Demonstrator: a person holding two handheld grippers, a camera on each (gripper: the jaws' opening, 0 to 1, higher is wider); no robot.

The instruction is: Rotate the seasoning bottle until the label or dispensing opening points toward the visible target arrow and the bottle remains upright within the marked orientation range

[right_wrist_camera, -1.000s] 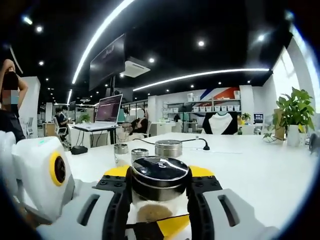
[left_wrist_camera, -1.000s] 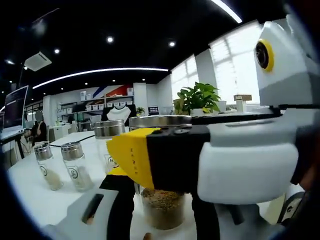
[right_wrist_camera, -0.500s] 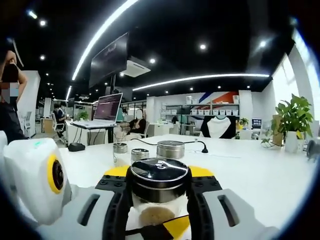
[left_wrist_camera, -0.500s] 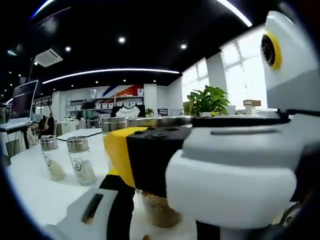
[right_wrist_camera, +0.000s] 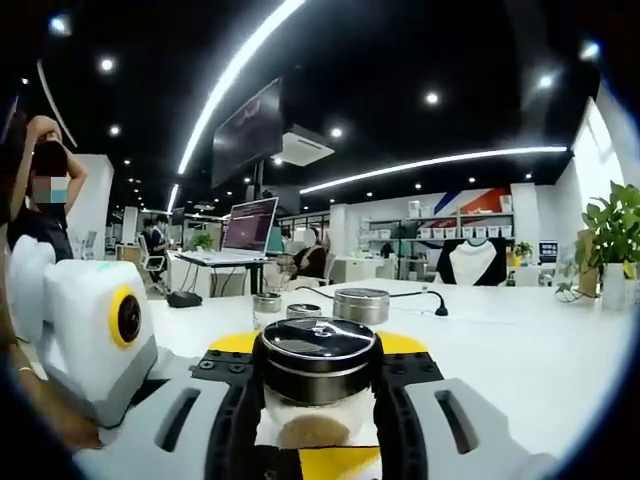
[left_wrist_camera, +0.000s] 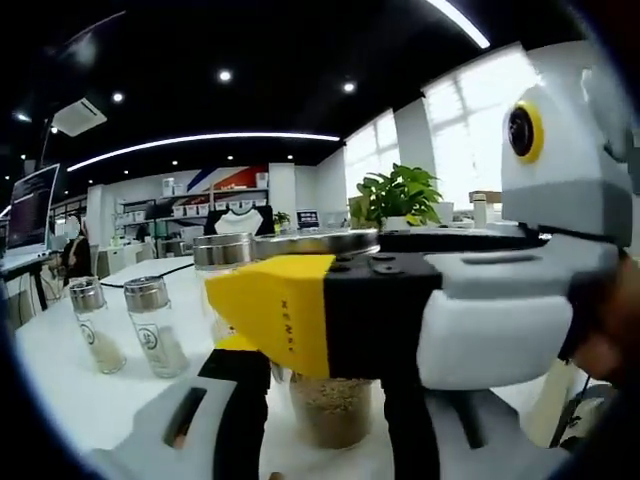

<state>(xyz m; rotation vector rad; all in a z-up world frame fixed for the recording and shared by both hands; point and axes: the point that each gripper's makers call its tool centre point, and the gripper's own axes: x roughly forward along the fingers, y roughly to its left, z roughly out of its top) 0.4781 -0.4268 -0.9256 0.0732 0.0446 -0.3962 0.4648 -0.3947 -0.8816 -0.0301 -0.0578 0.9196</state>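
The seasoning bottle (right_wrist_camera: 318, 352), clear glass with a dark metal lid and a white label, stands upright between the yellow-tipped jaws of my right gripper (right_wrist_camera: 318, 345), which is shut on it just under the lid. In the left gripper view that same right gripper (left_wrist_camera: 275, 312) crosses in front of the bottle from the right. Below it the bottle's grain-filled base (left_wrist_camera: 330, 408) sits between the black jaws of my left gripper (left_wrist_camera: 325, 400), which close on it. The left gripper's yellow jaw tip (right_wrist_camera: 335, 463) shows under the label.
On the white table (left_wrist_camera: 70, 400) two small shaker bottles (left_wrist_camera: 88, 325) (left_wrist_camera: 152, 325) stand at the left, and a wider jar (left_wrist_camera: 222, 252) stands behind. A potted plant (left_wrist_camera: 400, 195) is at the back. A laptop (right_wrist_camera: 250, 225) and a person (right_wrist_camera: 45, 200) are at the left.
Both views have swung a little with the hands. The bottle stays held between both pairs of jaws, and more of its white label now faces the right gripper view.
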